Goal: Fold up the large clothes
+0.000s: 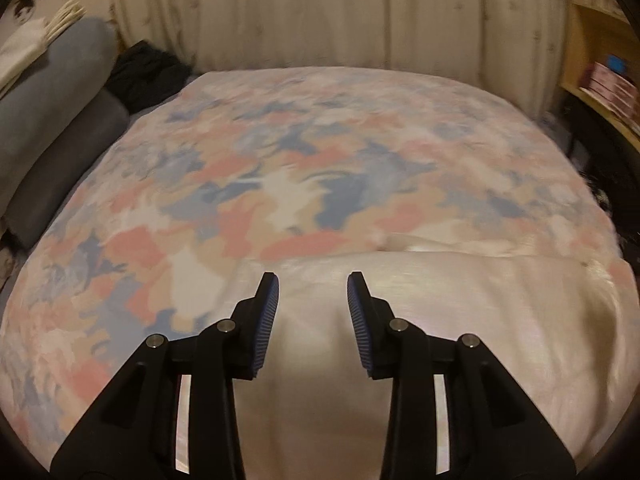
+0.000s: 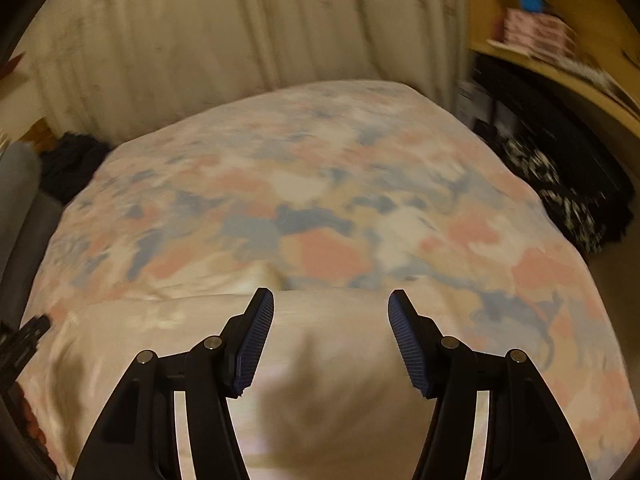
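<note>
bedspread (image 1: pixel 304 168): pink/blue/tan blotches | cloth (image 1: pixel 460 320): cream | curtain (image 1: pixel 320 12): beige | pads (image 1: pixel 269 320): blue

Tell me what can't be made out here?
- Pale garment: near edge cut off by the left view's frame, type unclear.
- Shelf items: motion-blurred in the right view.
- Dark bundle: too dim to identify.
- Left gripper: only a sliver at the right view's edge.

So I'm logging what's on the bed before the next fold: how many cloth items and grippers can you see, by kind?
Cream garment, lying on the spread: 1
Patterned bedspread in pink, blue and cream: 1
Dark cloth heap at the far left corner: 1
Grippers, both open and empty: 2 (left gripper, right gripper)
Total: 5
</note>
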Tool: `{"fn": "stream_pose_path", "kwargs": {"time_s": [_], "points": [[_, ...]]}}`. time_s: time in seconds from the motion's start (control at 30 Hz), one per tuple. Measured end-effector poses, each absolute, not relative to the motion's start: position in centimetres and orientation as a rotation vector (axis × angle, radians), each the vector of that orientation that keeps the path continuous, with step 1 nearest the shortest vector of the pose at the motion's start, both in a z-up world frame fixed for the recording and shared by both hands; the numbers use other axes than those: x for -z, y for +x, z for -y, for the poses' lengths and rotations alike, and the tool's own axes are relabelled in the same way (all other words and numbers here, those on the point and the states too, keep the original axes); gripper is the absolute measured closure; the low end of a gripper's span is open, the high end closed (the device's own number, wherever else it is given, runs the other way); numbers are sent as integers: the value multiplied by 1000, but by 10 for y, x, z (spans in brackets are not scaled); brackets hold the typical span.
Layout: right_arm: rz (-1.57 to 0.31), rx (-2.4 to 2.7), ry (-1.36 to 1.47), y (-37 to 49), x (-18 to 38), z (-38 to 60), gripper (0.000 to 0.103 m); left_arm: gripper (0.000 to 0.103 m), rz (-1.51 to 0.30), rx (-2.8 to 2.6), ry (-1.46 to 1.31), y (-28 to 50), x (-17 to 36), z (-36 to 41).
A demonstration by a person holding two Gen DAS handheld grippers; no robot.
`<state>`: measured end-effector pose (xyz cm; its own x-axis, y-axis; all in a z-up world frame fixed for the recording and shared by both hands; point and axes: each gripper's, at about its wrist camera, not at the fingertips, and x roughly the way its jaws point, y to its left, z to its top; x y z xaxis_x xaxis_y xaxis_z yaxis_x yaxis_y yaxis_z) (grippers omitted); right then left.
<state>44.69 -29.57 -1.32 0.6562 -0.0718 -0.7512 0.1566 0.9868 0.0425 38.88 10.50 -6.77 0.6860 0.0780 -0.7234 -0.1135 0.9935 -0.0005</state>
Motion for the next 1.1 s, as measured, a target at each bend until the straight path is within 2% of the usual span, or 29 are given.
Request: {"fn": "stream_pose_path", "kwargs": {"time_s": [0.17, 0.4, 0.67, 1.1], "points": [[-831, 28, 105, 441, 6, 232, 43, 69, -813, -7, -35, 379, 69, -57], [-825, 10, 65, 438, 39, 176, 43, 69, -811, 30, -77, 381, 107, -19], [-888, 47, 91, 455, 117, 181, 42, 69, -779, 6, -80, 394, 159, -12], [-847, 34, 110, 473, 173, 192, 33, 69, -774, 50, -148, 411, 201, -22]]}}
